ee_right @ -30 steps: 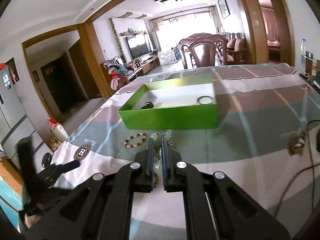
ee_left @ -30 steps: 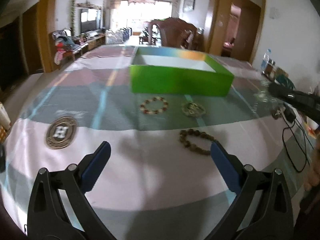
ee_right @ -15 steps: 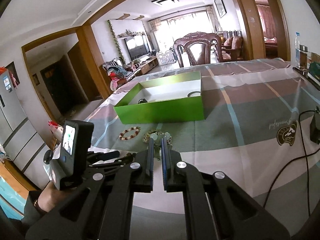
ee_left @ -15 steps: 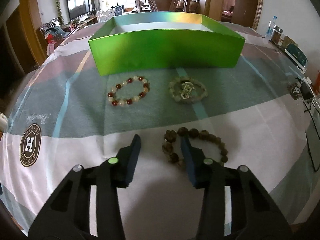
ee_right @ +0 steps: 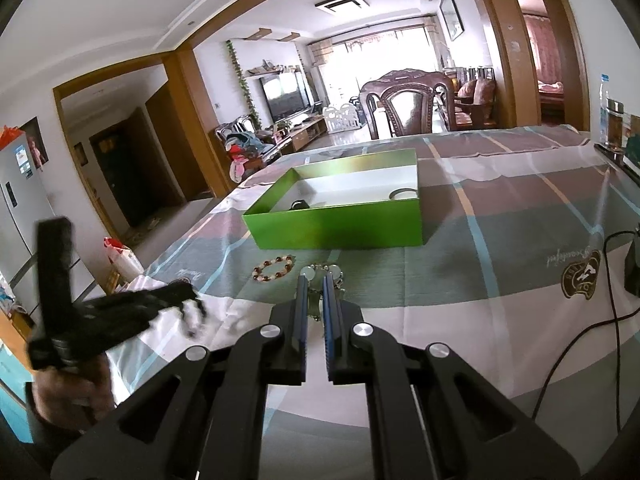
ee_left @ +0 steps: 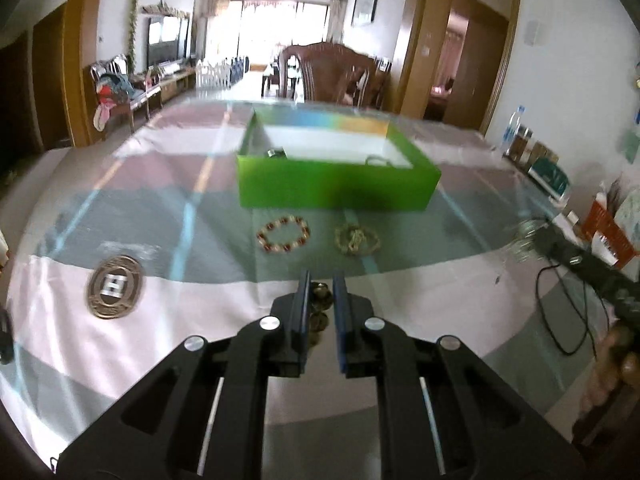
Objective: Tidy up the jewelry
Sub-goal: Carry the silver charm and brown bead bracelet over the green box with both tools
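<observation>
One dark bead bracelet (ee_left: 320, 300) pinched in left gripper (ee_left: 320, 294), just closed.

We note a glossy green cardboard box (ee_left: 336, 188) with a matt white lining, a smooth printed cloth table cover (ee_left: 160, 208), polished red-and-cream bead bracelet (ee_left: 283, 235) at its 6 o'clock, and matt black plastic gripper arms with bright metal rivets.

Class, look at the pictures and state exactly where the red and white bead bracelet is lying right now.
In the left wrist view, the red and white bead bracelet lies flat on the tablecloth, just in front of the green box and left of the pale bracelet.
</observation>
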{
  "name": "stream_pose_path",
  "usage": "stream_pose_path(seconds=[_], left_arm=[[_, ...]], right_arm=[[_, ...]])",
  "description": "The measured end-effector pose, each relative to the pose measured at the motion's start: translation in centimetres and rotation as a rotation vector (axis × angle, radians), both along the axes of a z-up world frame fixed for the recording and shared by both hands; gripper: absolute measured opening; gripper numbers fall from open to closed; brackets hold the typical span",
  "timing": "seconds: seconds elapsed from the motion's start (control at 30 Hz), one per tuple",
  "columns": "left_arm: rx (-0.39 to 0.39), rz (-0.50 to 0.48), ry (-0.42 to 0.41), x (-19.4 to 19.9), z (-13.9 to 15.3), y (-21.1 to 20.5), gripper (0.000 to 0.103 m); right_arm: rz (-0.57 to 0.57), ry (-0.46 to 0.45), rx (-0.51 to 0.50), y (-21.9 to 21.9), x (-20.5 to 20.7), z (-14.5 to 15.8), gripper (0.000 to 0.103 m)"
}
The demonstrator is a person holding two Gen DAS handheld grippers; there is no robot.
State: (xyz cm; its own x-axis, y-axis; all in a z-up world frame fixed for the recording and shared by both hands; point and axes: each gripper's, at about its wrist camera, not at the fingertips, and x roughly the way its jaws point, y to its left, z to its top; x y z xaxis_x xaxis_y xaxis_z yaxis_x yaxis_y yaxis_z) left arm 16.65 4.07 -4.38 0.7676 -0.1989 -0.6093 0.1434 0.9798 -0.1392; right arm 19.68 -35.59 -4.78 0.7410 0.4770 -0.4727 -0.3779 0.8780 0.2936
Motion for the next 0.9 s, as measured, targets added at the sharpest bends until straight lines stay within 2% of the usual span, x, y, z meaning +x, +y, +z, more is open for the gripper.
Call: stream_pose_path(seconds=[0.17, 0.9], left_arm=[[-0.006, 0.009, -0.033, -1.7, 1.4, 1.2, 0.011], [-0.013, -0.001, -0.015, -2.1, 0.9, 1.5, 0.011]], right_arm=[[0.015, -0.002, -0.010, 0.9, -0.5, 0.1, 0.007], [0.009, 0.004, -0.021, 1.0, -1.0, 0.0, 0.007]])
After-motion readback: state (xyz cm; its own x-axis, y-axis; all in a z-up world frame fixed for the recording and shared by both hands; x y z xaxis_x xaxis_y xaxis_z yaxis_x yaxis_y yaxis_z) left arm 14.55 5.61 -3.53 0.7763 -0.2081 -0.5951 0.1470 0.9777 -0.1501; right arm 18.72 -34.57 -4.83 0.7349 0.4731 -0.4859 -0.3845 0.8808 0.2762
